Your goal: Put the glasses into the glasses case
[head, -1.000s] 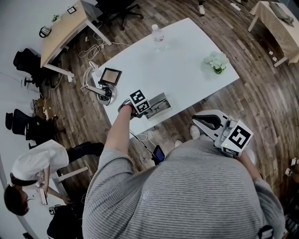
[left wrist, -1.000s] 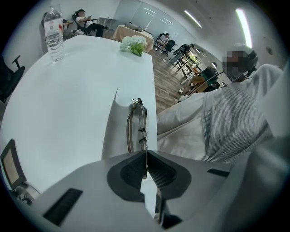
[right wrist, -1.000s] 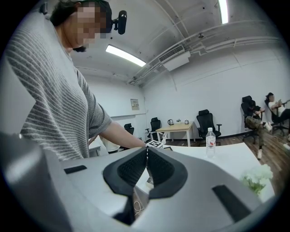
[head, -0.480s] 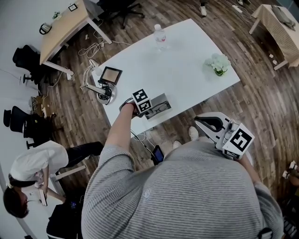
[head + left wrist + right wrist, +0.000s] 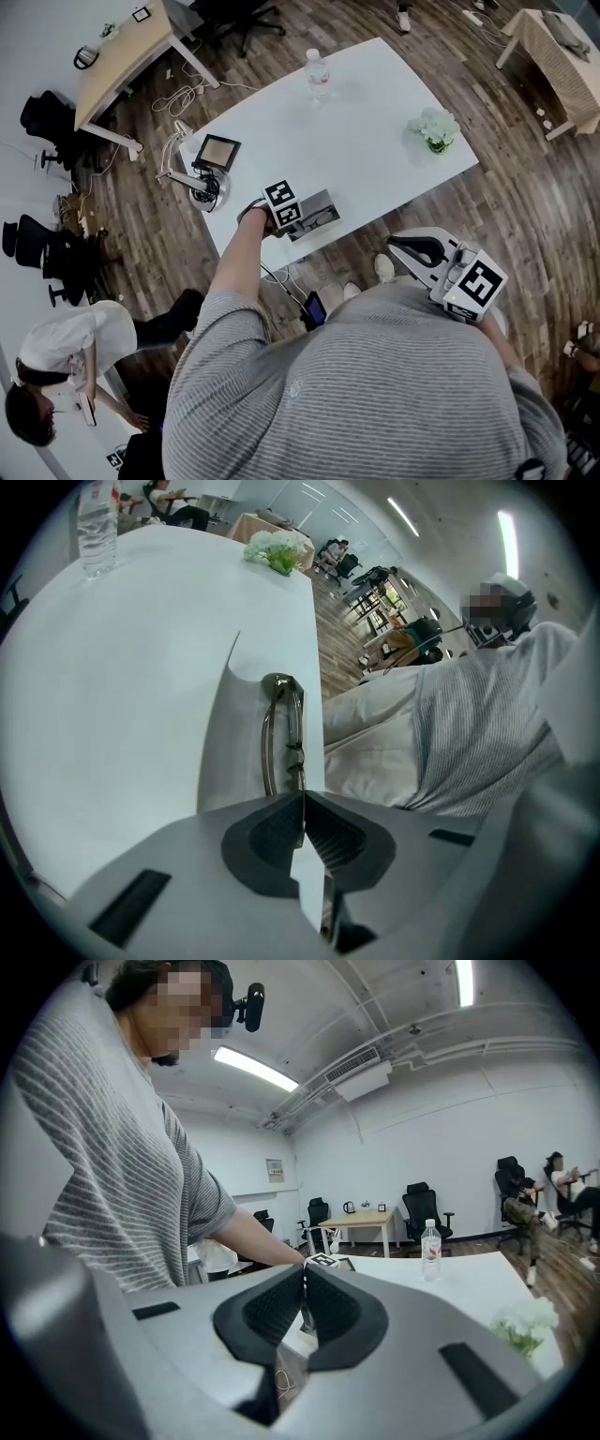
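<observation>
The grey glasses case [image 5: 325, 201] lies open at the near edge of the white table [image 5: 366, 141]. In the left gripper view the folded glasses [image 5: 280, 680] rest inside the case [image 5: 225, 752], their near end running into the seam of my jaws. My left gripper [image 5: 298, 216] [image 5: 303, 797] points down into the case, shut on that near end of the glasses [image 5: 319, 216]. My right gripper [image 5: 394, 242] [image 5: 303, 1281] hangs off the table beside the person's striped shirt, shut with nothing between its pads.
A water bottle [image 5: 318, 70] stands at the table's far side and a small bunch of flowers [image 5: 433, 125] at its right. A framed tablet [image 5: 218, 152] and a lamp base [image 5: 208, 190] sit at the left corner. Wooden floor and office chairs surround the table.
Both grippers stay about where they were, the left one tipped only slightly. The person at the lower left has shifted along the floor.
</observation>
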`<state>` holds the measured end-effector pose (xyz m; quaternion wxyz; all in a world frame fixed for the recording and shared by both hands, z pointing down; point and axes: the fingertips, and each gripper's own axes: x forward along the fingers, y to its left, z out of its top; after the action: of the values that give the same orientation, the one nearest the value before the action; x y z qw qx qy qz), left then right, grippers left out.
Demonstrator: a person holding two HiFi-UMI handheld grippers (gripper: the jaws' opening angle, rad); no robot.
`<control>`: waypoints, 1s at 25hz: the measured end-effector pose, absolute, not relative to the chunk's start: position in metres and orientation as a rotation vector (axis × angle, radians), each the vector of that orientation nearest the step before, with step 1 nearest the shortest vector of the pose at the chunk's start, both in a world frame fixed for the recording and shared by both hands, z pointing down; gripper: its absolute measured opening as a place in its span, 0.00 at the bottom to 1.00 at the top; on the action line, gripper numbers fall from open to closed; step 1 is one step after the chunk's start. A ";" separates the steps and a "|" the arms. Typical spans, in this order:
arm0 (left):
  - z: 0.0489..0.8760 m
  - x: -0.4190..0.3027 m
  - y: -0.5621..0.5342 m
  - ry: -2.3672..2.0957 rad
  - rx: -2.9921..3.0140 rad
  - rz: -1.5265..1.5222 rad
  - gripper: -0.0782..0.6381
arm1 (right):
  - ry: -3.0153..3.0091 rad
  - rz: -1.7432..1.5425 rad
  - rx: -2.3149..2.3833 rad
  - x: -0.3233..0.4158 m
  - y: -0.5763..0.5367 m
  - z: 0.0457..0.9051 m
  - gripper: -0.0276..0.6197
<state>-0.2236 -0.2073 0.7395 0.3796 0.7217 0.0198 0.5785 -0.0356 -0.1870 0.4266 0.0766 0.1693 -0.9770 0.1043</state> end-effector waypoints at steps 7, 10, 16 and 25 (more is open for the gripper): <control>0.745 -0.224 -0.214 0.014 1.872 1.586 0.14 | -2.925 0.313 0.508 -0.033 -0.186 0.426 0.07; 0.747 -0.225 -0.217 -0.007 1.879 1.645 0.14 | -2.926 0.313 0.505 -0.033 -0.185 0.427 0.07; 0.749 -0.224 -0.222 -0.053 1.928 1.739 0.15 | -2.930 0.311 0.495 -0.033 -0.184 0.429 0.07; 0.749 -0.230 -0.221 -0.152 2.022 1.757 0.17 | -2.938 0.320 0.472 -0.035 -0.181 0.430 0.07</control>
<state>-0.2298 -0.2208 0.7486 0.2273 0.7338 -0.0552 0.6379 -0.0347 -0.1810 0.4297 0.0743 0.1572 -0.9790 0.1066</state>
